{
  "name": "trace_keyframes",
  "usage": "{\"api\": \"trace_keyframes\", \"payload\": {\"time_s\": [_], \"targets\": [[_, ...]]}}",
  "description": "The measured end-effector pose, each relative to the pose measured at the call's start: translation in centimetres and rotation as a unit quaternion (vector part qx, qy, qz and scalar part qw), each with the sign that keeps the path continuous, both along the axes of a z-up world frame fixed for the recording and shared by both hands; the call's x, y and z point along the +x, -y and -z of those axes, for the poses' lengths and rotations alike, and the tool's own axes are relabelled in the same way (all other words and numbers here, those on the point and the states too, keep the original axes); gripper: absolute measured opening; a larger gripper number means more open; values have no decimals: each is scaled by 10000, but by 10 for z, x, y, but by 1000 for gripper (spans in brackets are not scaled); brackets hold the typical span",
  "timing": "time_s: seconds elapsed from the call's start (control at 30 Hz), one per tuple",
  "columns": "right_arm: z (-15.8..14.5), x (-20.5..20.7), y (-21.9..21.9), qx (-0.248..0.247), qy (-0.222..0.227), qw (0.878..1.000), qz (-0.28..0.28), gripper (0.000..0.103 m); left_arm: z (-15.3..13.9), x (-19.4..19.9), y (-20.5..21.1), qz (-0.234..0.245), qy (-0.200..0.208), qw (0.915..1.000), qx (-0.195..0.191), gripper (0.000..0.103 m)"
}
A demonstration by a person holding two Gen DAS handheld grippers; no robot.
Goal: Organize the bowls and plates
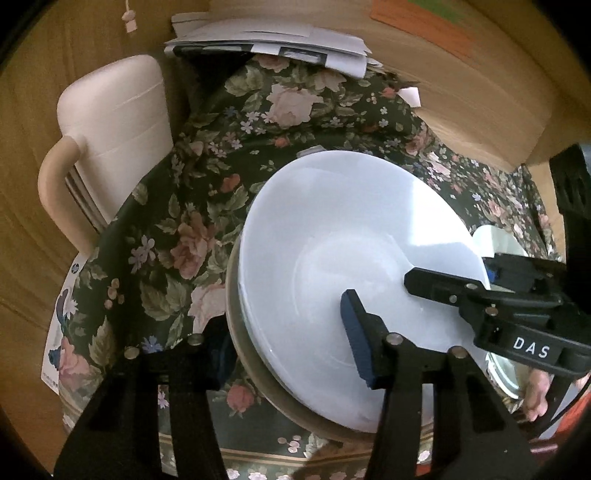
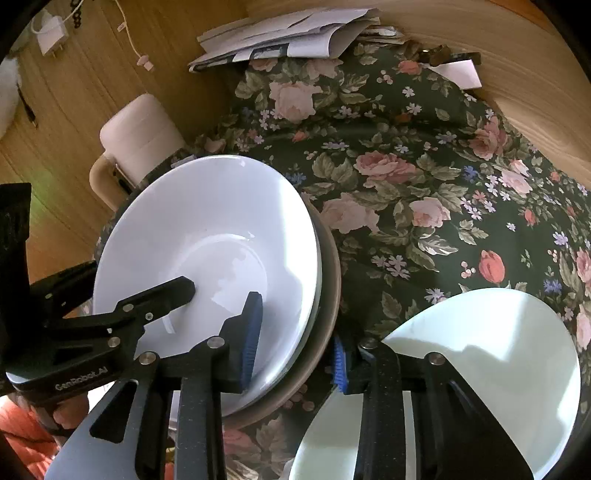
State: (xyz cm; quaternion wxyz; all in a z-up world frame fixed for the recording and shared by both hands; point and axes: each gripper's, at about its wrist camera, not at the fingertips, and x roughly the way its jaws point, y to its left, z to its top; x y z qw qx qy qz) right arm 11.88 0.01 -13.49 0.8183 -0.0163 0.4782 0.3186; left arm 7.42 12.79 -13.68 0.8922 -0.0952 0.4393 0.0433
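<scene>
Jaws of both grippers straddling the rim of the stacked white bowl [image 2: 207,236], left gripper [image 1: 288,336] and right gripper [image 2: 295,347]; pad contact unclear, grip undeterminable.

The right gripper [image 1: 373,295] body reads "DAS"; the left gripper [image 2: 221,291] body reads "GenRobot.AI".

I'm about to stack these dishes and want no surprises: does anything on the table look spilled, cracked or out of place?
No spill or crack shows. The white bowl sits nested on the brown plate, with the pale plate beside them. Only the papers at the far edge of the cloth look untidy, splayed unevenly.
</scene>
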Motion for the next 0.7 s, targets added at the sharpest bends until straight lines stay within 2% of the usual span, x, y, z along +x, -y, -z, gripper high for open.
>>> {"api": "trace_keyframes", "payload": {"time_s": [0.33, 0.7], "targets": [[-1, -3, 5, 264, -89, 9993, 245, 28, -6, 0, 2, -297, 75, 9995, -116, 51], [-19, -8, 23, 420, 152, 9978, 485, 27, -14, 4, 13, -285, 114, 9993, -221, 51]]}}
